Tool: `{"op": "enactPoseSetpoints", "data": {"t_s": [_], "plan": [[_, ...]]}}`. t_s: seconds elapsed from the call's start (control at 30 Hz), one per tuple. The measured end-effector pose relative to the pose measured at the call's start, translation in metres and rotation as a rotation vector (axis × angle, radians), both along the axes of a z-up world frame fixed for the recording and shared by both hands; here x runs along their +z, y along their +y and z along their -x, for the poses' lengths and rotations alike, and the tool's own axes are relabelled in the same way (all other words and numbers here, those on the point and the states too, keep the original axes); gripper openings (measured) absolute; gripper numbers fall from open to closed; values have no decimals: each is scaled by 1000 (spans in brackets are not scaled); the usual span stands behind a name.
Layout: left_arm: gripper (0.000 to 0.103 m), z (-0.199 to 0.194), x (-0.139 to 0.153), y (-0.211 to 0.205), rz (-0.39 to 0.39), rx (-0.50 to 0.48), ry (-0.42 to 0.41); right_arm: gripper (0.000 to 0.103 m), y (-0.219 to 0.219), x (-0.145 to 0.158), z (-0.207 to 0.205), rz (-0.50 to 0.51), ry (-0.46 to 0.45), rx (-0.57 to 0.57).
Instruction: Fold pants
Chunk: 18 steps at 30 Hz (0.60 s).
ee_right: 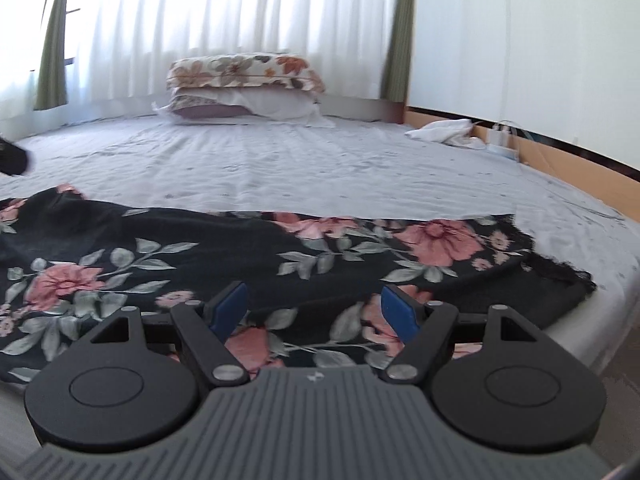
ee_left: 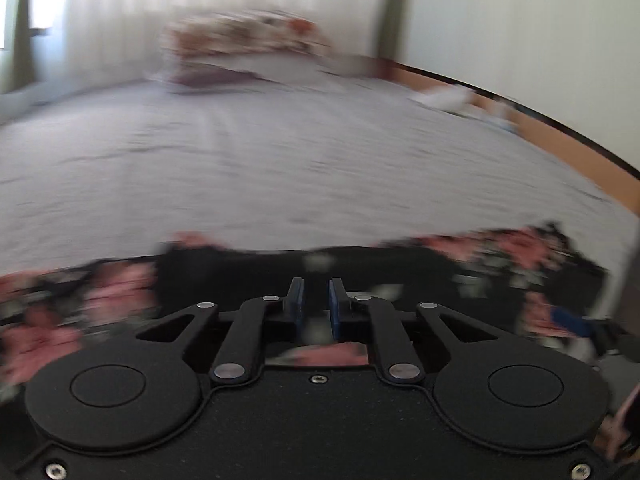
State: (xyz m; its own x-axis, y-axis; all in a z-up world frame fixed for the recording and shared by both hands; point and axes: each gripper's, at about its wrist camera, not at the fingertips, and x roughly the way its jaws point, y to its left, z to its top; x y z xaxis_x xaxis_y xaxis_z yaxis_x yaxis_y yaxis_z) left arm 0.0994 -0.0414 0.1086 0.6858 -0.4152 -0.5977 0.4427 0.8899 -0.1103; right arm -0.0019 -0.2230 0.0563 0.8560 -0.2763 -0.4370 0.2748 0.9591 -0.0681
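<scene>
Pants [ee_right: 248, 264] lie flat on bed [ee_right: 320, 168], long axis left-right across view. Left tool [ee_left: 316, 300] nearly closed, gripping nothing; right tool [ee_right: 314, 306] released.

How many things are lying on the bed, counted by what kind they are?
Pillows: 2, a flowered pillow stacked on a pale pillow
Pants: 1, the black flowered pants
White cloths: 1, a crumpled white cloth near the far edge
Total: 4 things on the bed

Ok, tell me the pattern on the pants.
Black pants with pink flowers and grey-green leaves; sharpest in the right wrist view.
</scene>
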Motion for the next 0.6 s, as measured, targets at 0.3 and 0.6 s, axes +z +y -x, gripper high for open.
{"op": "enactPoseSetpoints", "data": {"t_s": [0.3,0.6], "plan": [[10,-42,-64,-193,-108,-345,139,85,-36,-23,13,-78,-61,-89],[7,-103,-100,-257,-239,-249,100,89,-45,-42,7,-48,-66,-104]]}}
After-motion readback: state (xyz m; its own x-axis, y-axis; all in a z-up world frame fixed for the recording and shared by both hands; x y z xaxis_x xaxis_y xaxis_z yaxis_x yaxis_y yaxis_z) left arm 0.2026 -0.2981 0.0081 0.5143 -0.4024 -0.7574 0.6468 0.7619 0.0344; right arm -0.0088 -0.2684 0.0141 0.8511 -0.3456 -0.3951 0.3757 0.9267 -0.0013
